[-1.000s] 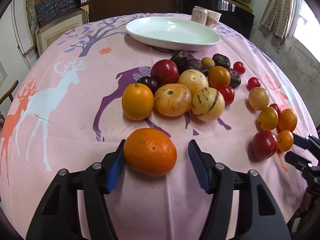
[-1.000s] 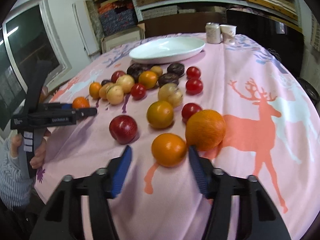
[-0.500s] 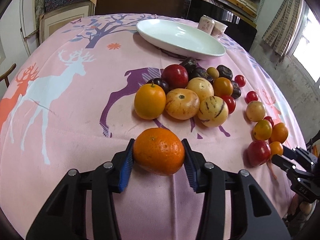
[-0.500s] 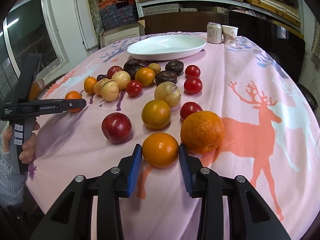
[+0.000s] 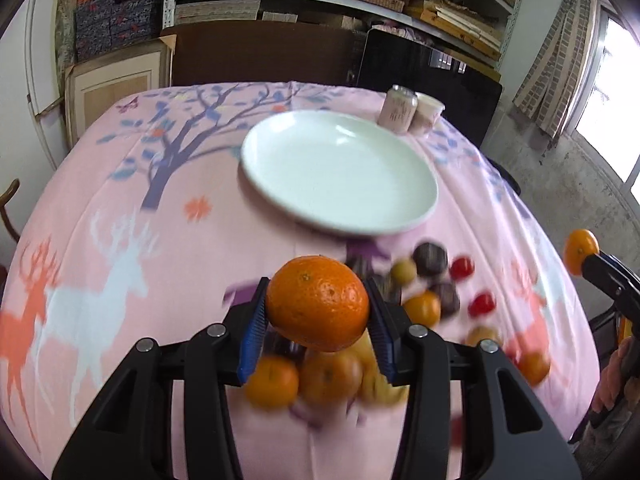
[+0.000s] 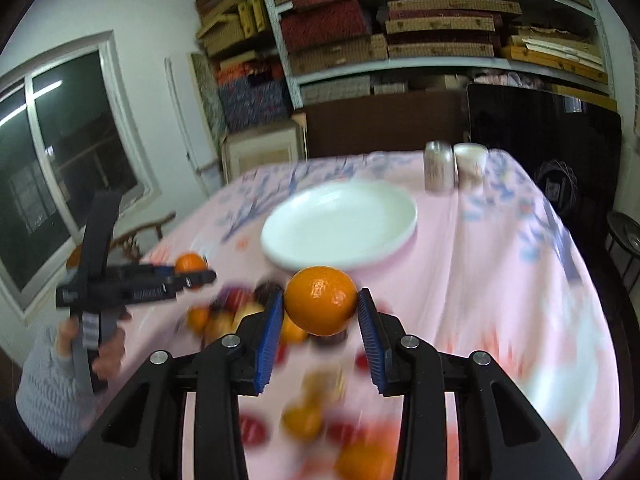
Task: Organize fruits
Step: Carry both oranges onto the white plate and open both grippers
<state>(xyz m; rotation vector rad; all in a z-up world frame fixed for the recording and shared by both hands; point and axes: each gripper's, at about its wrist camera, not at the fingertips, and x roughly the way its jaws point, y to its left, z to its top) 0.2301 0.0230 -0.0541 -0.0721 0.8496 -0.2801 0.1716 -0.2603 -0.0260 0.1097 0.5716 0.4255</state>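
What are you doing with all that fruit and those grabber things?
A person is sorting fruit with a gripper in each hand. The left gripper is clamped on a bumpy orange, and the right gripper on a smaller, smooth orange fruit. Both are held in the air above the fruit pile. The white plate beyond is empty.

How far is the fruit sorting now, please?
Done: nothing; the white plate is empty. In hand: left tongs grip an orange, right tongs grip a smaller orange, both lifted. Left: the fruit pile on the tablecloth.
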